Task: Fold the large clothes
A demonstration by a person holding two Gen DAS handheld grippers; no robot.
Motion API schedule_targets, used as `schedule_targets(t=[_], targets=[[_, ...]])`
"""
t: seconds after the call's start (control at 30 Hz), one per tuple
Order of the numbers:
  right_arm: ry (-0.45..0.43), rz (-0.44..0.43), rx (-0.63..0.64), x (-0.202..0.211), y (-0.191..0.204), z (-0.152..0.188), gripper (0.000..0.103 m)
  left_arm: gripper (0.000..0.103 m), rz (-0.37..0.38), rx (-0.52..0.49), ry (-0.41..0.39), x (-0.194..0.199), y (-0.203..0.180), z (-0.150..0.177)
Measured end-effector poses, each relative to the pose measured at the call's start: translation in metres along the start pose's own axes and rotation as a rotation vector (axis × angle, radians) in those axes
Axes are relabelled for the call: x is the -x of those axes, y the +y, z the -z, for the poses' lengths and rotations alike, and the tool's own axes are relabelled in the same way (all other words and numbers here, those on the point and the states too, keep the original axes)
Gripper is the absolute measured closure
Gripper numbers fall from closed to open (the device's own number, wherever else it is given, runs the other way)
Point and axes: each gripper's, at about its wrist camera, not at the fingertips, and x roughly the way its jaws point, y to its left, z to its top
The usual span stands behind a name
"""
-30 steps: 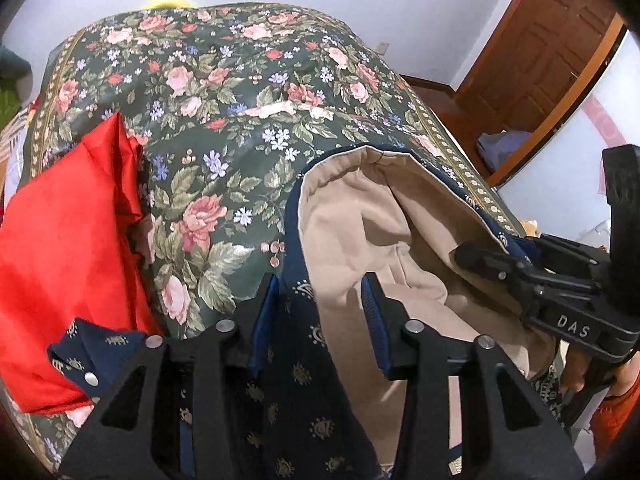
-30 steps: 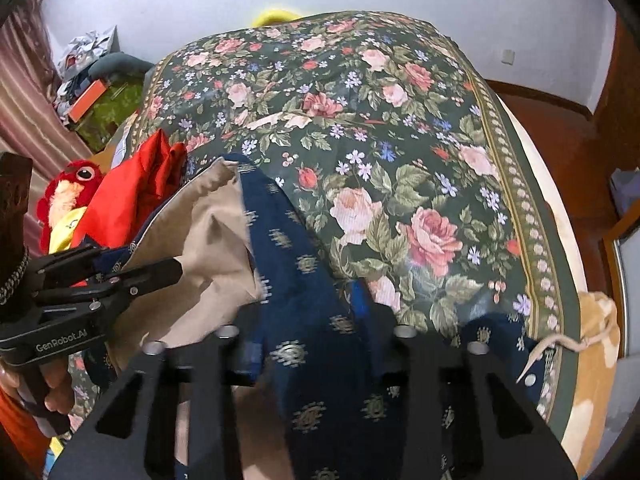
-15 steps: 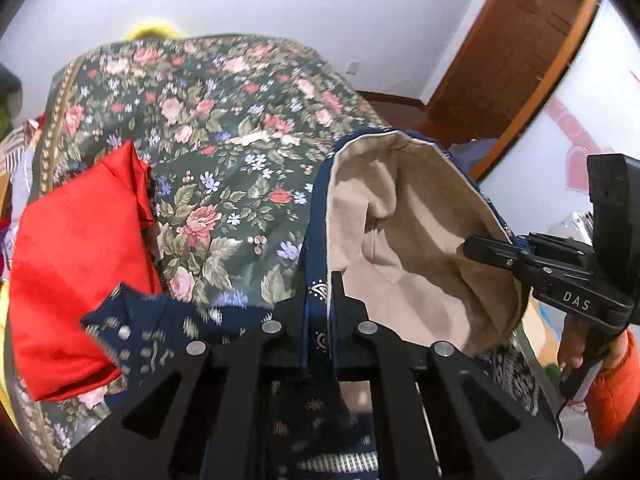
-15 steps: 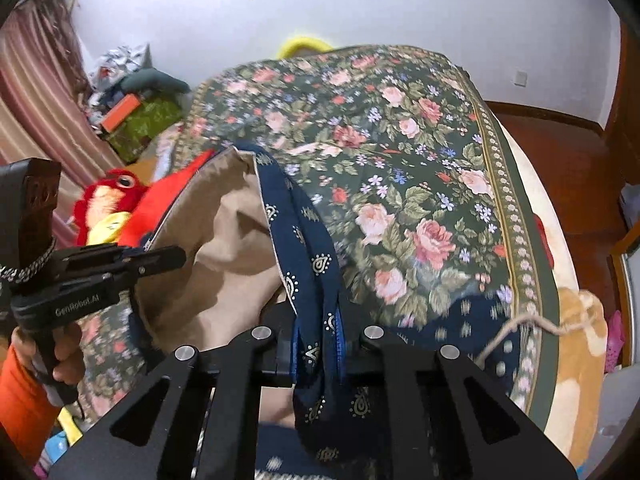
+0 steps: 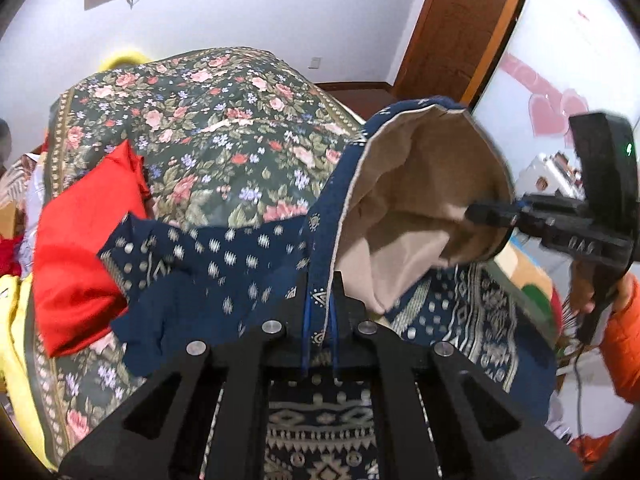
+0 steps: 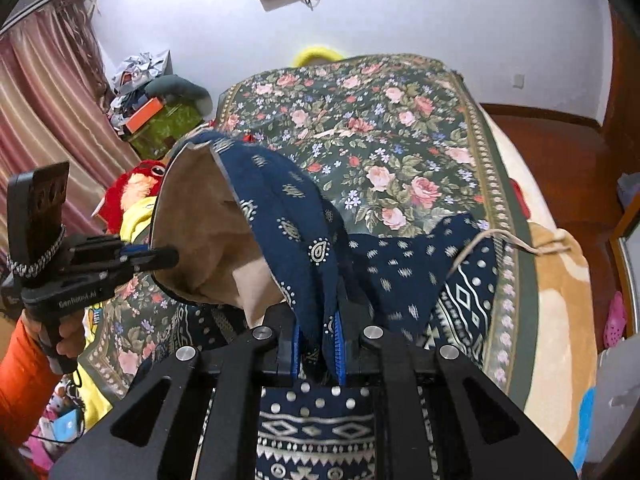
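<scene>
A navy patterned garment [image 5: 224,264] with a tan lining [image 5: 416,184] hangs lifted above the floral bed, its hood-like opening stretched between both grippers. My left gripper [image 5: 320,312] is shut on one navy edge of that opening. My right gripper [image 6: 318,332] is shut on the opposite navy edge [image 6: 304,240]. In the left wrist view the right gripper [image 5: 480,214] reaches in from the right against the lining. The left gripper [image 6: 168,258] shows at the left of the right wrist view. The garment's lower part [image 6: 400,272] still drapes on the bed, with a cream drawstring [image 6: 512,242] trailing right.
A floral bedspread [image 5: 208,132] covers the bed. A red cloth [image 5: 80,240] lies at its left edge beside something yellow [image 5: 16,344]. A red plush toy [image 6: 136,188] and clutter sit by the curtain [image 6: 48,120]. Wooden door [image 5: 460,28] at the right; a person's orange sleeve [image 6: 20,384].
Both grippers closed on the garment's navy edges and rose, lifting the hood-like opening off the bed. More of the wall and room now shows beyond the bed.
</scene>
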Motion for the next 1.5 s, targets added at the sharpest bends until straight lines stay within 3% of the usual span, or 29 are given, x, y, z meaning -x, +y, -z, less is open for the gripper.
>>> schedule_targets(t=[0.1, 0.47, 0.57, 0.63, 0.77, 0.83, 0.93, 1.0, 1.1, 1.27, 1.33, 1.5], targets=[[0.002, -0.014, -0.017, 0.003, 0.002, 0.012, 0.091, 0.096, -0.050, -0.023, -0.013, 0.006, -0.008, 0.018], [0.084, 0.015, -0.061, -0.003, -0.004, 0.070, 0.091, 0.096, -0.008, 0.029, 0.095, -0.002, -0.016, 0.085], [0.120, 0.023, -0.072, -0.007, -0.007, 0.083, 0.088, 0.086, -0.020, 0.045, 0.123, -0.007, -0.015, 0.099], [0.134, 0.028, -0.084, -0.008, -0.010, 0.090, 0.088, 0.072, -0.033, 0.060, 0.135, -0.010, -0.014, 0.109], [0.163, 0.042, -0.113, -0.007, -0.015, 0.105, 0.086, 0.066, -0.061, 0.064, 0.159, -0.013, -0.015, 0.127], [0.185, 0.035, -0.134, -0.006, -0.019, 0.110, 0.082, 0.057, -0.081, 0.078, 0.144, -0.009, -0.013, 0.133], [0.201, 0.041, -0.156, -0.002, -0.026, 0.117, 0.076, 0.053, -0.098, 0.105, 0.137, -0.001, -0.004, 0.138], [0.212, 0.064, -0.159, 0.002, -0.031, 0.120, 0.065, 0.053, -0.107, 0.132, 0.135, 0.002, 0.004, 0.139], [0.220, 0.092, -0.179, 0.007, -0.039, 0.122, 0.059, 0.053, -0.164, 0.156, 0.121, 0.009, 0.015, 0.142], [0.218, 0.121, -0.208, 0.014, -0.053, 0.117, 0.057, 0.046, -0.257, 0.180, 0.088, 0.017, 0.034, 0.134], [0.211, 0.151, -0.209, 0.016, -0.060, 0.112, 0.057, 0.040, -0.272, 0.208, 0.069, 0.021, 0.045, 0.128], [0.176, 0.197, -0.241, 0.020, -0.080, 0.094, 0.057, 0.035, -0.283, 0.314, 0.030, 0.027, 0.081, 0.111]])
